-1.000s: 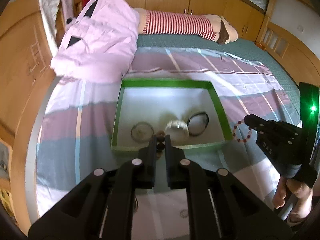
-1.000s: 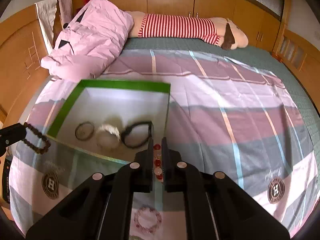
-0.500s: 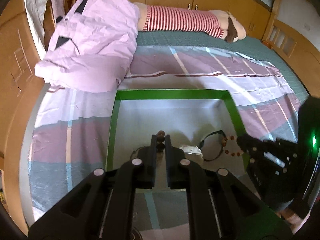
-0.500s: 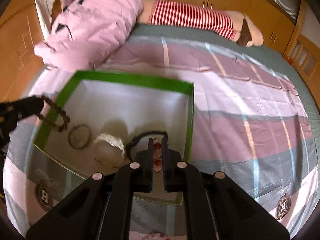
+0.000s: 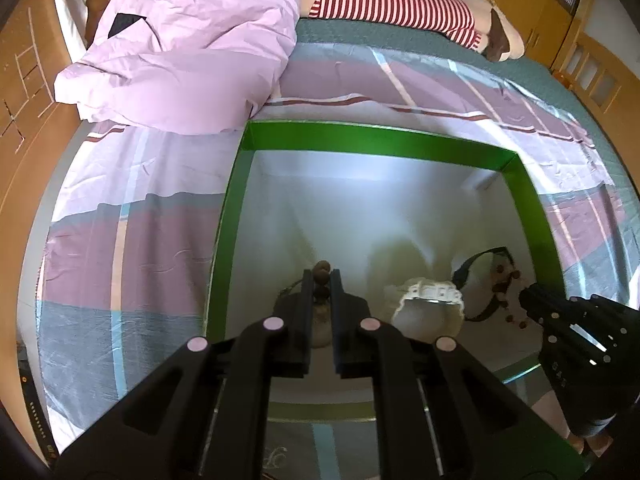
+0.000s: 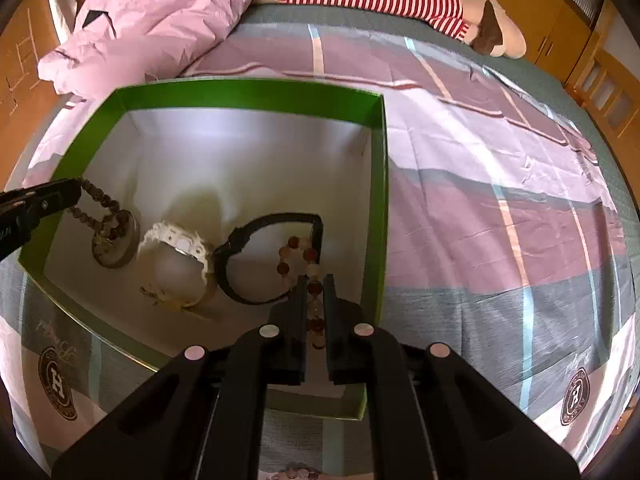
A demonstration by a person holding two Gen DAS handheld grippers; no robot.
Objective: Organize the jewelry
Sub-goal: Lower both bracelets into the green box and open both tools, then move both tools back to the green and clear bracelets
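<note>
A green-rimmed box [image 5: 372, 136] with a white floor lies on the bed, also in the right wrist view [image 6: 248, 96]. My left gripper [image 5: 321, 276] is shut on a brown bead bracelet [image 5: 322, 272], which hangs down onto a round metal piece [image 6: 114, 240] in the box's left part. My right gripper [image 6: 314, 280] is shut on a red and pink bead bracelet [image 6: 300, 254], held low in the box's right part beside a black band [image 6: 256, 260]. A white watch [image 6: 180, 246] lies between them.
A pink quilt [image 5: 192, 44] lies just behind the box at the left. A striped plush toy [image 5: 400, 8] lies along the far side of the bed. Another bead bracelet [image 6: 296, 472] lies on the sheet near the front edge. A wooden headboard [image 5: 24, 60] is left.
Both grippers have moved forward and down over the box's rim, each with its bracelet. The brown beads now touch the round metal piece; the red beads hang near the box floor.
</note>
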